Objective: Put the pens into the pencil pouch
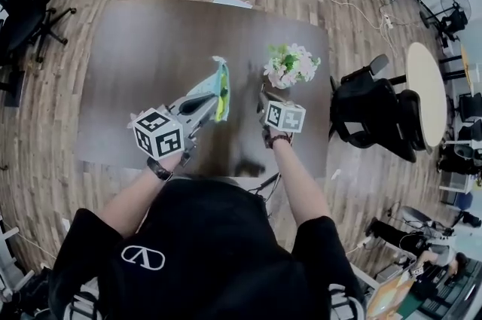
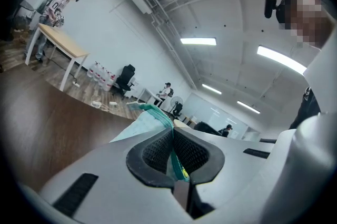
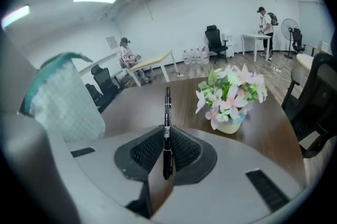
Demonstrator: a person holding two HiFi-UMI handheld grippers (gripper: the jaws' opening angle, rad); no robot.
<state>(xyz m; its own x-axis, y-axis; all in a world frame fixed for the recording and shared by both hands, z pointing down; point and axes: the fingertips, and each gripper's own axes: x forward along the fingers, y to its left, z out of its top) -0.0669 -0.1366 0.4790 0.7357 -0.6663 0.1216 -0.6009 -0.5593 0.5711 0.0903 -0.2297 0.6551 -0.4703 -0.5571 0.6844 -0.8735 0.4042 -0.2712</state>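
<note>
Teal mesh pouch (image 1: 214,89) held up over the dark wooden tabletop (image 1: 143,62), one edge pinched tight between the jaws of the left tool (image 2: 172,153). The right tool (image 3: 167,150) is clamped on a black pen (image 3: 168,112), which sticks out past its jaws, just beside the pouch and near a pot of flowers (image 1: 291,67).

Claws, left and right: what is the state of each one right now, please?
The left claw is closed on the pencil pouch.
The right claw is closed on a black pen.
</note>
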